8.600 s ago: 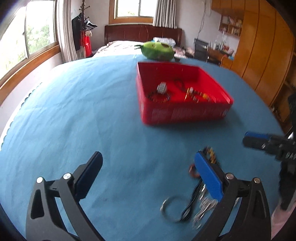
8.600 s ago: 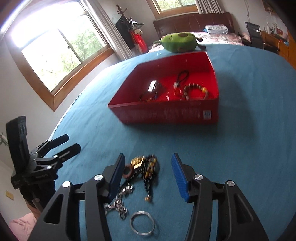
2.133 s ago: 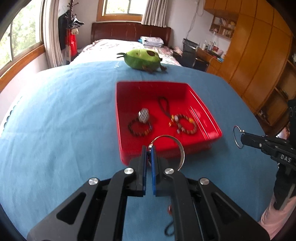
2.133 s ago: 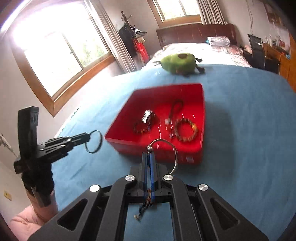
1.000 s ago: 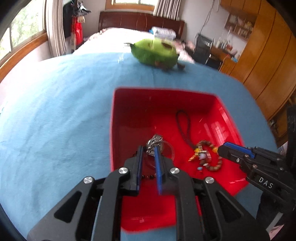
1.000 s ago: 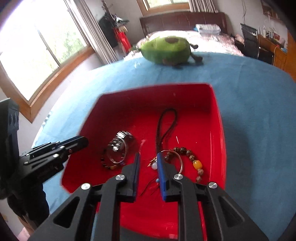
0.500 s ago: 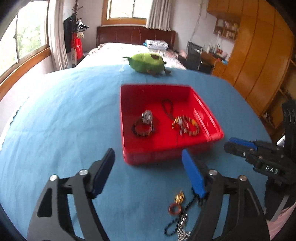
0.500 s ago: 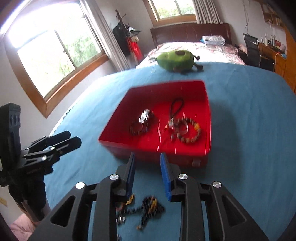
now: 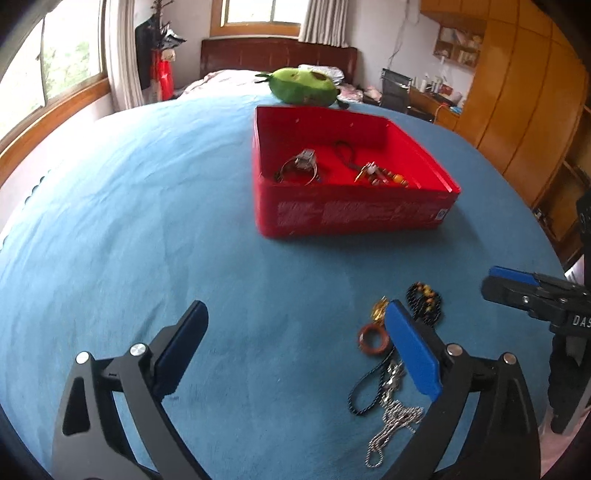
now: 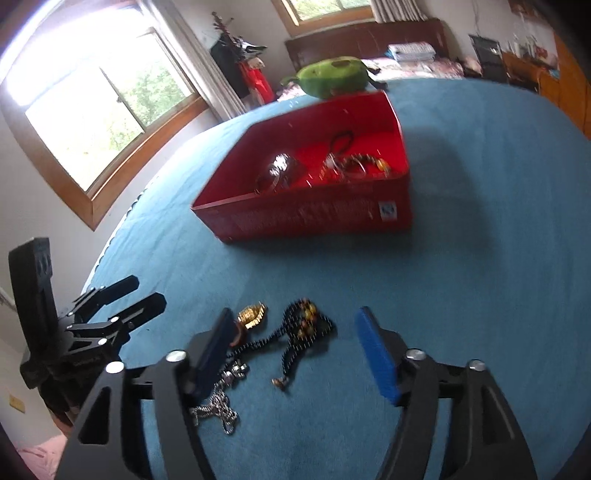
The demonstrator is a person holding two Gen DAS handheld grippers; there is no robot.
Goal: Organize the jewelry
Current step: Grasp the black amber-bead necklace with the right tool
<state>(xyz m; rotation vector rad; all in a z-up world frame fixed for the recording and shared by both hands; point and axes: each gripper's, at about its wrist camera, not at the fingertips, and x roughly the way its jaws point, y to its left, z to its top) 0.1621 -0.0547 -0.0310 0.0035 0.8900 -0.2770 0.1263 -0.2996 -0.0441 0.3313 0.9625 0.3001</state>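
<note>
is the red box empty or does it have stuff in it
Not empty. The red box holds a silver bangle, a black cord and a beaded bracelet.

This is a bedroom in a home. A bed (image 9: 229,79) with a dark wooden headboard (image 9: 279,55) stands under a curtained window (image 9: 255,13). Wooden wardrobes (image 9: 524,96) line one wall, clothes hang on a coat stand (image 10: 236,55), a cluttered desk (image 9: 436,98) sits in the corner, and a green plush toy (image 9: 303,86) lies at the worktop's far edge.
</note>
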